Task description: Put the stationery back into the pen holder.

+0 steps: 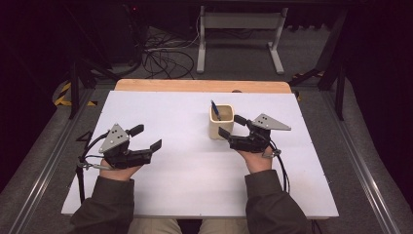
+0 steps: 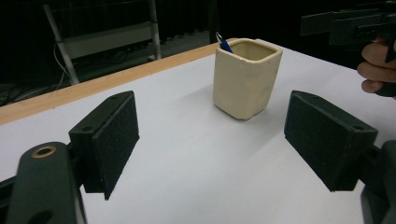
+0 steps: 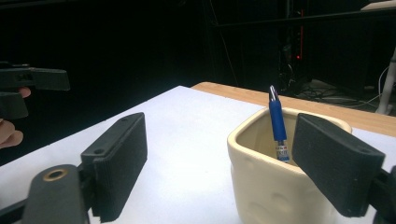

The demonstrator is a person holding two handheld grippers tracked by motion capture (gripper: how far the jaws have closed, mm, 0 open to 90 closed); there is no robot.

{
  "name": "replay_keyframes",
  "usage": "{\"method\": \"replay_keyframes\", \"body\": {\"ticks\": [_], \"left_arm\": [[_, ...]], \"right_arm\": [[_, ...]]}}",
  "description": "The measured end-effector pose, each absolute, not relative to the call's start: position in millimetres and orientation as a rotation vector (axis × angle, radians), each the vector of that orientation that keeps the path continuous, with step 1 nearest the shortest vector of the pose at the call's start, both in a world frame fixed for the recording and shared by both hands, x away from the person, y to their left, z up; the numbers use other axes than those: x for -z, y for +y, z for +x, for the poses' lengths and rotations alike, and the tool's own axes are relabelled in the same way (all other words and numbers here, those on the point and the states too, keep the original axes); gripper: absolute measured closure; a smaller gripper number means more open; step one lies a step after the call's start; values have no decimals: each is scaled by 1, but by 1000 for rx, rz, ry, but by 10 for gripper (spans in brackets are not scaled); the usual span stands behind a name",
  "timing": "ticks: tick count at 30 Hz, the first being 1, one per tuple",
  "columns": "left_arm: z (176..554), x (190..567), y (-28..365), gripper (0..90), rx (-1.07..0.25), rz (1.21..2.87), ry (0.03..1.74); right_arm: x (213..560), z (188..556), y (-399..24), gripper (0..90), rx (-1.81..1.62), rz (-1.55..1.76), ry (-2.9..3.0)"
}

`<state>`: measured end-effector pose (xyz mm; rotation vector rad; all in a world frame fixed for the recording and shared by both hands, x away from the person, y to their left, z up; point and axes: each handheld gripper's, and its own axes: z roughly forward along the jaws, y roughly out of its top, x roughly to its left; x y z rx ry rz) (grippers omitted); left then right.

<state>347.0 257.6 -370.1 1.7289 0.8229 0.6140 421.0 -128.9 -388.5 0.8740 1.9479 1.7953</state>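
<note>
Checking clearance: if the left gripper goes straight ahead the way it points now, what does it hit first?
Likely the cream cup holding the blue pen. It stands ahead of the open left gripper, slightly right of centre, with bare table before it. Depth is hard to judge.

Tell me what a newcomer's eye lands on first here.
First, the cream ceramic cup standing right of centre on the white table, a blue pen upright inside it. Next, the right tool, open beside the cup, and the left tool, open and well apart.
</note>
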Motion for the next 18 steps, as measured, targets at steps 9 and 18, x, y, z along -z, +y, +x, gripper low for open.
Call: {"method": "replay_keyframes", "body": {"ticks": [9, 18], "left_arm": [[347, 369, 259, 188, -619, 1724, 822], [347, 369, 260, 188, -619, 1724, 828]], "right_arm": [[386, 412, -142, 159, -1817, 876, 1930], [383, 408, -148, 128, -1830, 863, 1934]]}}
